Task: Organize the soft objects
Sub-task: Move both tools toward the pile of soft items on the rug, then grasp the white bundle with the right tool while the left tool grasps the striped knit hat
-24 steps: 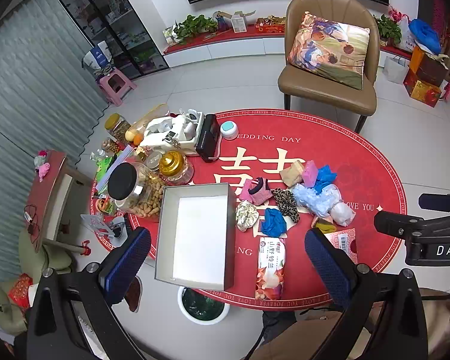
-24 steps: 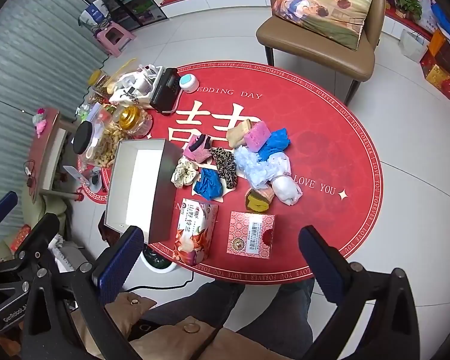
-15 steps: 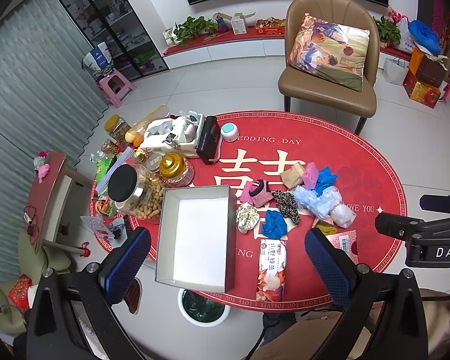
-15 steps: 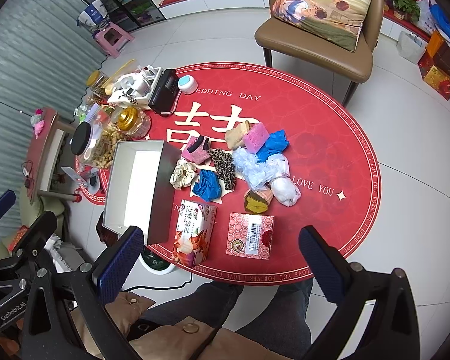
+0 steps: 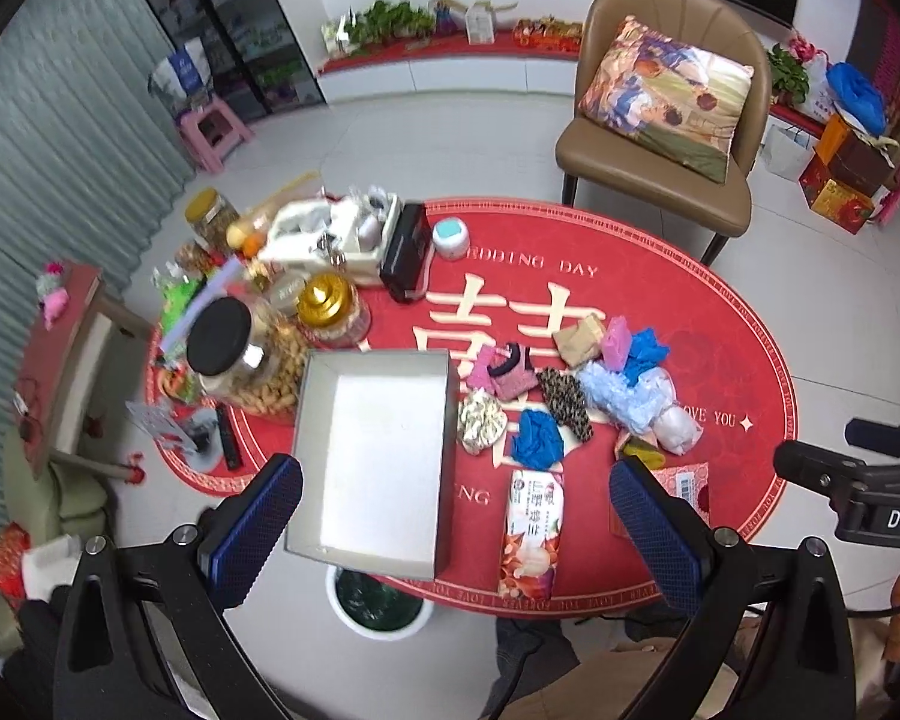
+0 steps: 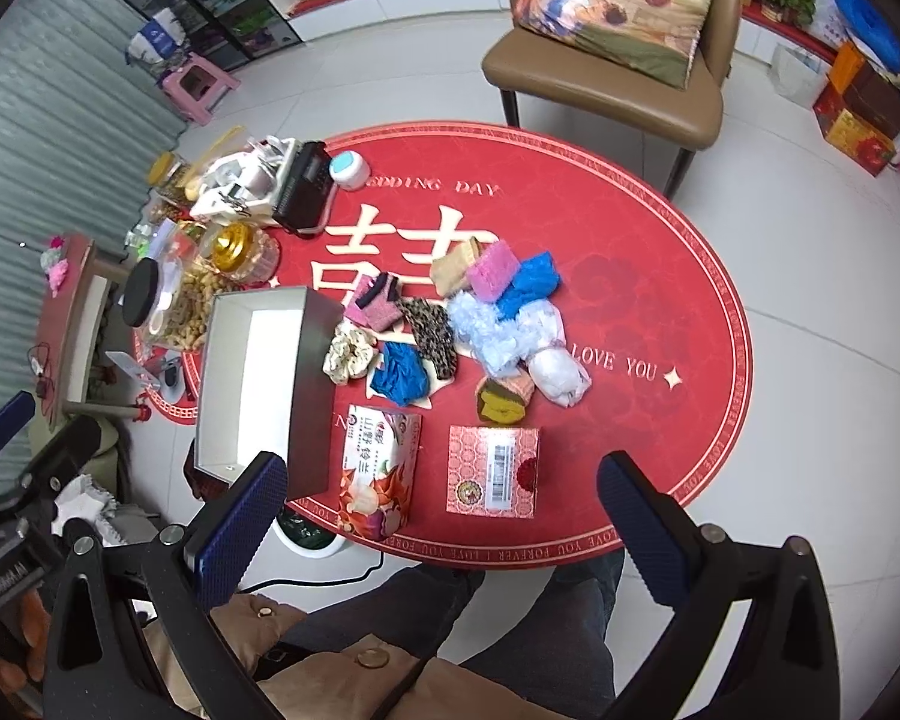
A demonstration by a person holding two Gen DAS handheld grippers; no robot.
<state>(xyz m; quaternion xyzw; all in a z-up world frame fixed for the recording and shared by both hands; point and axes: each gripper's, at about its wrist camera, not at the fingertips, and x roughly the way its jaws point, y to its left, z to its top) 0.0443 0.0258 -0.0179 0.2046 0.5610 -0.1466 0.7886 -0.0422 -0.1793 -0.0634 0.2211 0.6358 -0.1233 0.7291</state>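
- The left tongs hang high over the table, gaping wide, nothing between them.
- The right tongs do the same, also spread apart and empty.
- Ahead of both lies the heap of soft things: knitted, frilly and crumpled cloth bits, touching one another.
- They look light and floppy, likely to sag; I'd pinch the blue cloth at its bunched middle.
- Just ahead of the left tongs sits a stiff, open box, beside the heap.

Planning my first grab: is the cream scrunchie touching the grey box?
Cannot tell. In the right wrist view the cream scrunchie meets the grey box wall's outline, but overlap hides any gap.
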